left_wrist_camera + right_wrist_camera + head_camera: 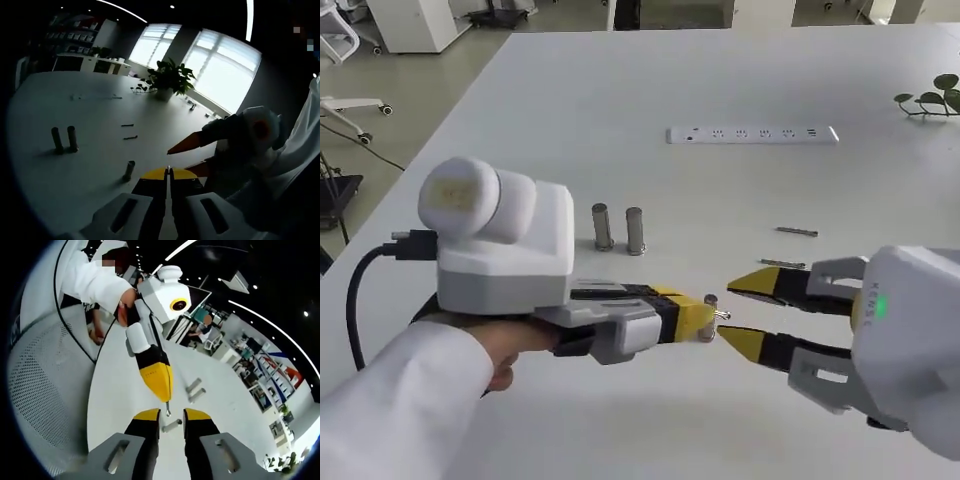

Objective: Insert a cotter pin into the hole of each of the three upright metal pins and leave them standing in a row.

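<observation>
- The left tool (705, 318) has its yellow jaws pressed together, and a thin cotter pin (167, 409) sticks out of the tips. It looks pinched there, though it is too small to be sure of the grip.
- A hand (500, 355) in a white sleeve holds this tool from the near left.
- The right tool (723, 311) faces it from the right with its jaws apart, gripping nothing.
- One metal pin (129, 170) stands on the desk (620, 100) just beside the left tool's tips. In the right gripper view it sits in the gap between the right tool's open jaws, touching neither.
- I cannot tell whether the cotter pin has reached this pin's hole.
- Two more metal pins (619, 229) stand upright side by side, farther off and to the left, well apart from the third.
- Two loose cotter pins (790, 248) lie flat on the desk to the far right of the tools.
- A white power strip (752, 134) lies farther back.
- A plant (930, 100) shows at the far right edge.
</observation>
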Demonstrator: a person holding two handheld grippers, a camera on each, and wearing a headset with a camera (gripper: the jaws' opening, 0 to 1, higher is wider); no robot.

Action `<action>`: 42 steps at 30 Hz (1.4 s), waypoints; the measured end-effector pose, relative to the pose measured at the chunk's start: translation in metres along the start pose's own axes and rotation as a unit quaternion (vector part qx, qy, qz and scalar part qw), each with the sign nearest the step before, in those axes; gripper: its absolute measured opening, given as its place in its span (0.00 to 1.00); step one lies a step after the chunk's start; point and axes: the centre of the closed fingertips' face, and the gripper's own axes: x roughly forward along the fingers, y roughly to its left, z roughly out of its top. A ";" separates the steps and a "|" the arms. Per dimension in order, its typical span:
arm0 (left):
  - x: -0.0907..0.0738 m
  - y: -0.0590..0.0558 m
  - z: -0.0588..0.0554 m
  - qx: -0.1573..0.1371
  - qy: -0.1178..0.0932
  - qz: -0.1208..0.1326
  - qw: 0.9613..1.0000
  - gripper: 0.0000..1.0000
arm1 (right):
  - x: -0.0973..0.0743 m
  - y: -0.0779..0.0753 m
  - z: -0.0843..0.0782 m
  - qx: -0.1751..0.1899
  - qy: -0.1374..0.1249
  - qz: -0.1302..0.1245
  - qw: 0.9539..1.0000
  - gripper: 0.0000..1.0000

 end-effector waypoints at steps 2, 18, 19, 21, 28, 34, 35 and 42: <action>-0.004 0.000 0.000 0.029 0.003 -0.002 1.000 0.00 | 0.001 0.004 -0.004 0.034 -0.002 0.013 0.999 0.12; -0.009 -0.015 -0.002 0.235 0.039 -0.062 0.969 0.00 | 0.000 0.012 -0.001 0.190 -0.054 0.069 0.978 0.13; -0.009 -0.016 -0.003 0.242 0.040 -0.066 0.967 0.00 | 0.000 0.014 0.000 0.191 -0.055 0.073 0.977 0.12; -0.008 -0.019 -0.005 0.248 0.042 -0.073 0.965 0.00 | 0.001 0.015 0.003 0.193 -0.059 0.078 0.976 0.10; -0.005 -0.025 -0.007 0.265 0.049 -0.094 0.958 0.00 | 0.002 0.027 0.006 0.176 -0.056 0.106 0.977 0.01; -0.005 -0.025 -0.009 0.279 0.056 -0.098 0.954 0.00 | 0.002 0.031 0.005 0.173 -0.056 0.114 0.977 0.00; -0.005 -0.025 -0.009 0.287 0.057 -0.096 0.951 0.00 | 0.002 0.030 0.004 0.173 -0.056 0.113 0.977 0.00; -0.006 -0.024 -0.014 0.311 0.075 -0.095 0.943 0.00 | 0.001 0.032 0.004 0.166 -0.056 0.126 0.976 0.00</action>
